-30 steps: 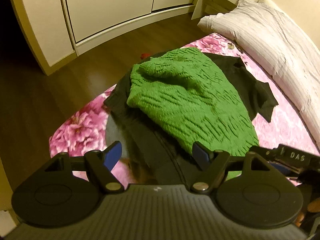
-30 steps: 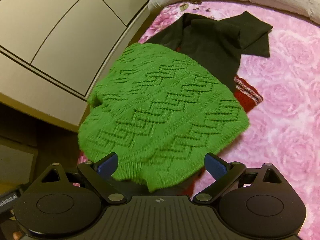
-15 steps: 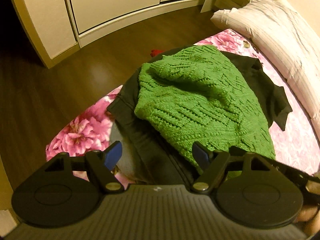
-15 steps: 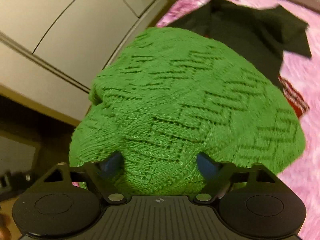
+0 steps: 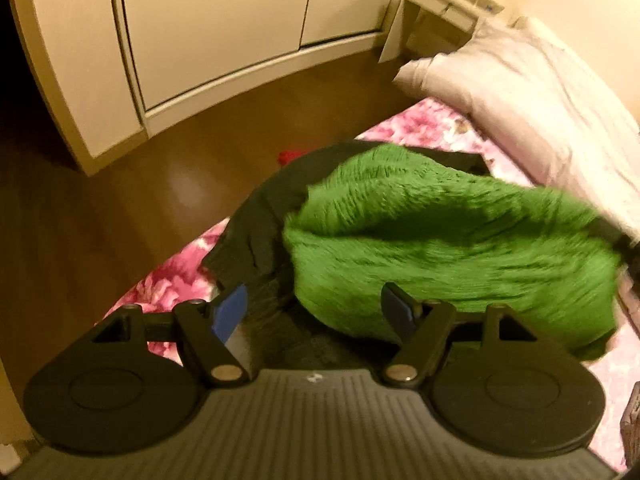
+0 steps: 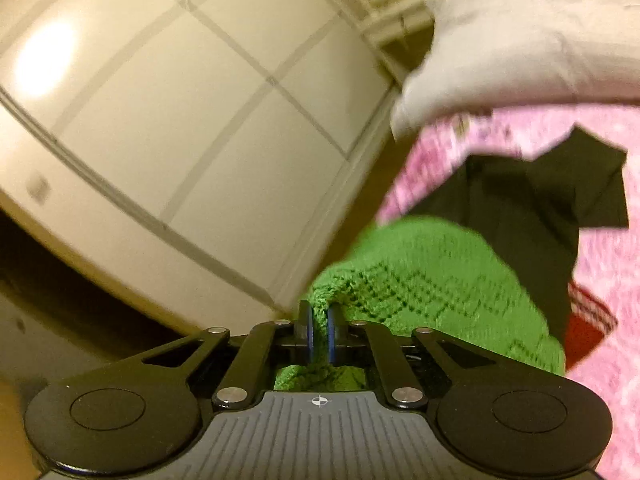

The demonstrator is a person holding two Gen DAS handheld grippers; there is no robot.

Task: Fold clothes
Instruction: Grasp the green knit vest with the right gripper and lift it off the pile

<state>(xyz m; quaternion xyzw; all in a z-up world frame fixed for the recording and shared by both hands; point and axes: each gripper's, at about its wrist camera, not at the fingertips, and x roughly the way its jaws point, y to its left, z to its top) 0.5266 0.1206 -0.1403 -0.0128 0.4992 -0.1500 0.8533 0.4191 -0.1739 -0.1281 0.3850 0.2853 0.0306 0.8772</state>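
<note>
The right gripper [image 6: 319, 334] is clamped on an edge of the green knit sweater [image 6: 432, 292], its 2 blue pads pressed together with the knit bunched between them and a fold of it hanging behind the fingers. From the pinch the sweater spreads ahead and to the right of this gripper, draped over a black garment [image 6: 552, 200] that lies on the pink floral bedspread [image 6: 600, 280]. A red striped cloth [image 6: 588, 320] peeks out at the sweater's right edge. The gripper tilts leftward, so the cream wardrobe [image 6: 180, 140] fills the view ahead and left, with a white pillow [image 6: 520, 40] far ahead on the right.

The left gripper [image 5: 314, 312] hangs above the bed with its jaws spread wide and nothing between them. The green knit sweater [image 5: 440, 240] sits just ahead, reaching past the right fingertip; the view is motion-blurred. The black garment [image 5: 256, 240] lies ahead of the left fingertip, and wooden floor [image 5: 100, 220] stretches beyond on the left.
</note>
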